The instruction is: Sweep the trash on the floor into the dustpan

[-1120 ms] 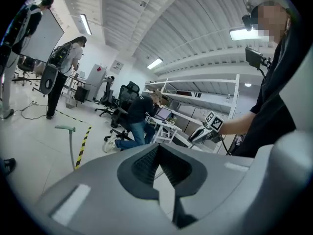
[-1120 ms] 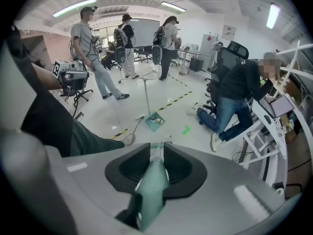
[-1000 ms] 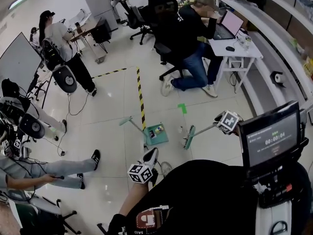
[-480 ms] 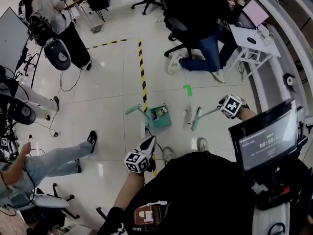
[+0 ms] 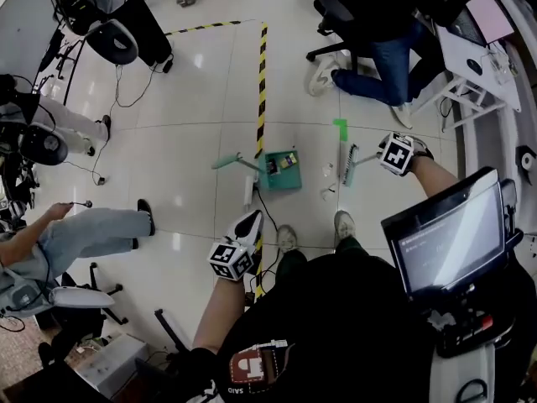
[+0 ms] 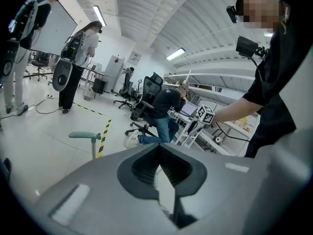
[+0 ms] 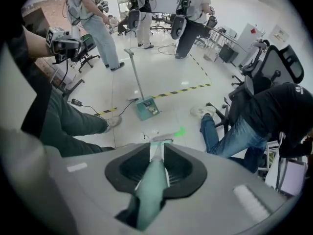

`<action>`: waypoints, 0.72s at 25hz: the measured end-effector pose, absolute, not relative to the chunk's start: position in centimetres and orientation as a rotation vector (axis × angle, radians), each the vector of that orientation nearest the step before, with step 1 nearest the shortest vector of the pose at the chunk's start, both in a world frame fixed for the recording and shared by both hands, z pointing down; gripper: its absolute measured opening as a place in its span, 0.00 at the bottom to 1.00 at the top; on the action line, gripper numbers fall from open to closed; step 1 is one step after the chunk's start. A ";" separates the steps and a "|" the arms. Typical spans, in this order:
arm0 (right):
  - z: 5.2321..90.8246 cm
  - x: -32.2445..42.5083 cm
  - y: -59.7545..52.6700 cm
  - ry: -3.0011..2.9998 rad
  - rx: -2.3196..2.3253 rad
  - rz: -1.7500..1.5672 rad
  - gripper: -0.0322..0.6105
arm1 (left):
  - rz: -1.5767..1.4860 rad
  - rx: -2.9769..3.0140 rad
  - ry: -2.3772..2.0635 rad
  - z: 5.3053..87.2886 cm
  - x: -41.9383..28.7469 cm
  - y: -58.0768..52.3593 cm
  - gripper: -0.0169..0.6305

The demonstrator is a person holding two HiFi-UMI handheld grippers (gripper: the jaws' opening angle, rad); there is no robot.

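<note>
Because the pan [image 5: 281, 170] stands on the floor [image 5: 193, 149] with neither gripper steadying it, a firm stroke could likely shove it toward 9 o'clock and leave the trash [image 5: 327, 172] behind. The left gripper [image 5: 250, 221] hangs at the pan's 6 o'clock, well apart from it, its fingers pressed together on nothing. The right gripper [image 5: 382, 151] pinches the handle of the broom [image 5: 348, 164], whose head rests at the pan's 3 o'clock. The trash, 2 small white bits, lies between head and pan, 1 just beside the bristles and 1 toward 5 o'clock. A sweep aimed only at the nearer bit would probably miss the other. A fast one could flick both past the pan. I cannot tell which way the pan's mouth opens. If it faces away from 3 o'clock, the bits would pile against its wall. With only 1 gripper on the slim handle, the broom might twist when the bristles drag.
</note>
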State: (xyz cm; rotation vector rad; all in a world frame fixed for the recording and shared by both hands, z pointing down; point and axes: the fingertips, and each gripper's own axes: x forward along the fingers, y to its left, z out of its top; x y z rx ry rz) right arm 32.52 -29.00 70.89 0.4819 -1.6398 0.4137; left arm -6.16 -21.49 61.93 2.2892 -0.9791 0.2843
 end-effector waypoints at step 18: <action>81.2 20.2 -35.2 -1.700 0.236 0.359 0.18 | 0.228 2.164 -1.066 64.4 -10.5 -20.5 0.02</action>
